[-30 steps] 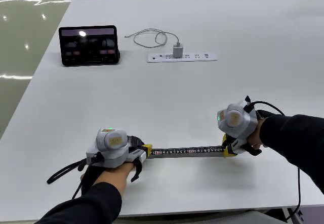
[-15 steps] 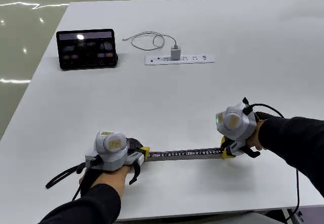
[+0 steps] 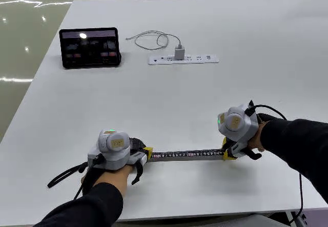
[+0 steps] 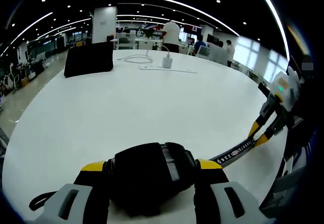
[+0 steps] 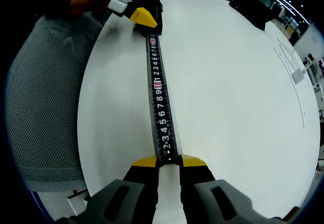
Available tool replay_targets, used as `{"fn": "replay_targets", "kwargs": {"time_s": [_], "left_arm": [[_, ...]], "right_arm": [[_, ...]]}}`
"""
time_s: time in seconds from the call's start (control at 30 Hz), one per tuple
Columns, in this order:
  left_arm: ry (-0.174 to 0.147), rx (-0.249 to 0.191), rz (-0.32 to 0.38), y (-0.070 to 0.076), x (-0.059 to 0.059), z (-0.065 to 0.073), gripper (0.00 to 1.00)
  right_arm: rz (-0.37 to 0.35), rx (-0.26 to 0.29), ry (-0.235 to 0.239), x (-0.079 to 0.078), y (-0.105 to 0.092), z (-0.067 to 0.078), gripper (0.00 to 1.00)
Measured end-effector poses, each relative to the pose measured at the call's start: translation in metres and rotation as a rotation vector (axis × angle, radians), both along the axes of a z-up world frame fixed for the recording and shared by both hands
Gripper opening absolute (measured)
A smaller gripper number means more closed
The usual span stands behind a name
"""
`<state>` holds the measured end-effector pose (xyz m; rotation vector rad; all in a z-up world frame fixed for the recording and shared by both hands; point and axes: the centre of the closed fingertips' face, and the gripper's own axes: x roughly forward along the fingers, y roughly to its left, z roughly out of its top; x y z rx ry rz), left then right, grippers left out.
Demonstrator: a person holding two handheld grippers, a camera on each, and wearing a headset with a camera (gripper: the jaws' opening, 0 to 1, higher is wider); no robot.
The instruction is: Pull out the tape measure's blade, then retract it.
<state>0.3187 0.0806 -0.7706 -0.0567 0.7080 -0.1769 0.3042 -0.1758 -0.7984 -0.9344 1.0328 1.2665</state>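
The black tape measure case [image 4: 149,176] sits clamped between the yellow-tipped fingers of my left gripper [image 3: 145,153], near the table's front edge. Its black blade [image 3: 187,154] with white numbers runs flat along the table to my right gripper [image 3: 226,154], which is shut on the blade's end. In the right gripper view the blade [image 5: 159,102] stretches away from my right gripper [image 5: 168,160] to the case [image 5: 151,12] held by the left gripper. In the left gripper view the blade [image 4: 235,153] leads off right to the right gripper [image 4: 259,135].
On the white table [image 3: 205,99], far from the grippers, stand a dark tablet [image 3: 89,46] at the back left, a white power strip [image 3: 183,59] with a charger and a coiled cable [image 3: 151,38]. The table's front edge [image 3: 205,214] is close below the grippers.
The right gripper has shifted slightly left toward the left gripper, with the blade between them a little shorter. The left gripper has stayed in place.
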Motion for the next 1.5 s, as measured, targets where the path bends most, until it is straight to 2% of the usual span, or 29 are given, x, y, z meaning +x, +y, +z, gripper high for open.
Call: {"fn": "replay_targets", "kwargs": {"time_s": [1.5], "left_arm": [[0.007,0.006,-0.006,-0.001,0.000,-0.001,0.64]], "right_arm": [[-0.014,0.019,0.004,-0.001,0.027,0.000,0.11]]}}
